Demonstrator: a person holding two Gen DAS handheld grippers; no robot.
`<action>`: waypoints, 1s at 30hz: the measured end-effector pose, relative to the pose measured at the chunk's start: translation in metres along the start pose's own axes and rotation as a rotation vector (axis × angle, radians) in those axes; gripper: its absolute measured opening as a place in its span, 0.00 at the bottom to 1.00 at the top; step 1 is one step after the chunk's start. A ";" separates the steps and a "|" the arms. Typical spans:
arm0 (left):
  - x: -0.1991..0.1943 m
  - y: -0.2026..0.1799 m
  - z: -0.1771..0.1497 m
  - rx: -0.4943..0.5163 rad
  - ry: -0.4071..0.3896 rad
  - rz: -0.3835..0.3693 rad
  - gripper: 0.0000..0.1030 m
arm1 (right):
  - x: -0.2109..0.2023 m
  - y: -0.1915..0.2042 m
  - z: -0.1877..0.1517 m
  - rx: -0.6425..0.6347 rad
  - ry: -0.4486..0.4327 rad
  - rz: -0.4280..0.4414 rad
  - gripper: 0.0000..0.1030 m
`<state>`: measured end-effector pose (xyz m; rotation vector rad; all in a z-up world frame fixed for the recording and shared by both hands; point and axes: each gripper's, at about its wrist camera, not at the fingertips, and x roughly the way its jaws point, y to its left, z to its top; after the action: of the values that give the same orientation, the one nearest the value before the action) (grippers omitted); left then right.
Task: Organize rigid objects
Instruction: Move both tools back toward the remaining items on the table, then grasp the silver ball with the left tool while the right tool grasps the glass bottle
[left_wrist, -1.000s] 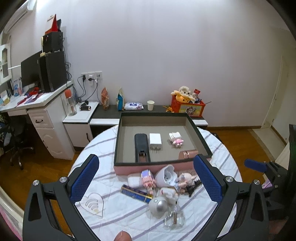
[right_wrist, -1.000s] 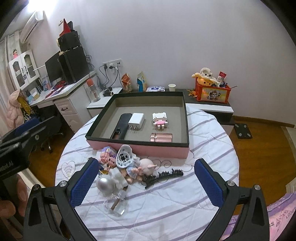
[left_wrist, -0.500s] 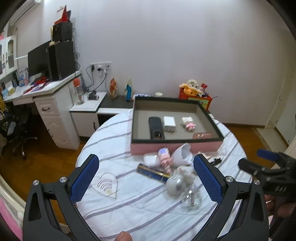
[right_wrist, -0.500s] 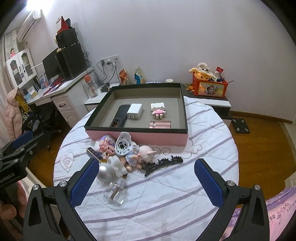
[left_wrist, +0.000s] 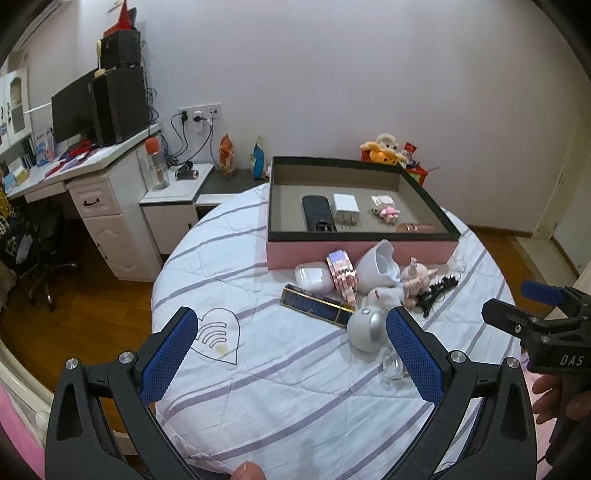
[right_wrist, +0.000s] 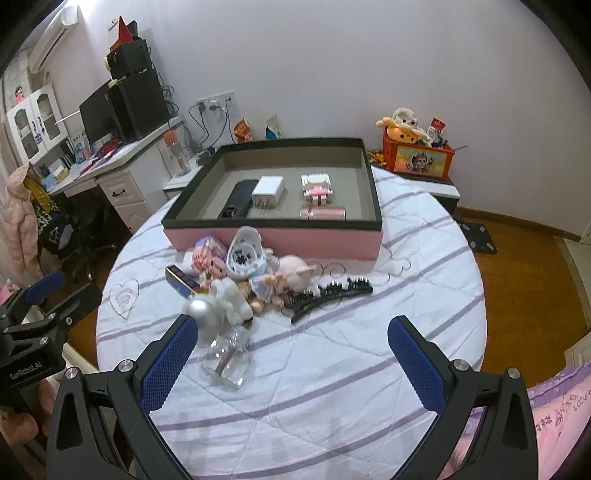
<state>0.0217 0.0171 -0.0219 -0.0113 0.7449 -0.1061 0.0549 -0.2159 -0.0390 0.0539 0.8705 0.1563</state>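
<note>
Mostly a pile: the loose rigid items sit bunched on the striped tablecloth (right_wrist: 332, 369) just in front of the pink box (right_wrist: 273, 240), none in either gripper. Black hair clip (right_wrist: 330, 293) lies flat, long axis running left-low to right-high in the right wrist view, toothed edge up toward the box. Dark blue-gold slim box (left_wrist: 317, 305) lies flat too, long axis slanting from upper left to lower right in the left wrist view. Clear glass bottle (right_wrist: 227, 360) on its side nearest the grippers, silver ball (right_wrist: 201, 314) touching the heap beside it, white oval shell (right_wrist: 243, 254) tilted with its opening facing the right camera, pink block toy (right_wrist: 210, 258) and small pink doll (right_wrist: 291, 277) leaning against it. Box is an open tray with black rim, grey lining; inside in a row: black remote (right_wrist: 238, 197) with long axis front to back, white charger plug (right_wrist: 267, 188) prongs toward the front wall, pink-white block figure (right_wrist: 316, 188), rose-gold tube (right_wrist: 323, 213) lying crosswise near the front wall. Left gripper (left_wrist: 291, 345) fingers spread wide, empty, over the cloth; right gripper (right_wrist: 290, 349) also wide apart, empty
</note>
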 end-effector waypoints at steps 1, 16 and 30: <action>0.002 0.000 -0.002 0.003 0.006 -0.001 1.00 | 0.001 -0.001 -0.003 0.007 0.007 -0.002 1.00; 0.028 0.004 -0.025 0.002 0.070 0.027 1.00 | 0.032 0.015 -0.037 0.016 0.078 -0.039 1.00; 0.044 0.015 -0.030 -0.025 0.108 0.024 1.00 | 0.085 0.049 -0.040 -0.041 0.147 0.014 0.81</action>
<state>0.0354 0.0285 -0.0744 -0.0201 0.8538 -0.0746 0.0727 -0.1545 -0.1233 0.0107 1.0134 0.1930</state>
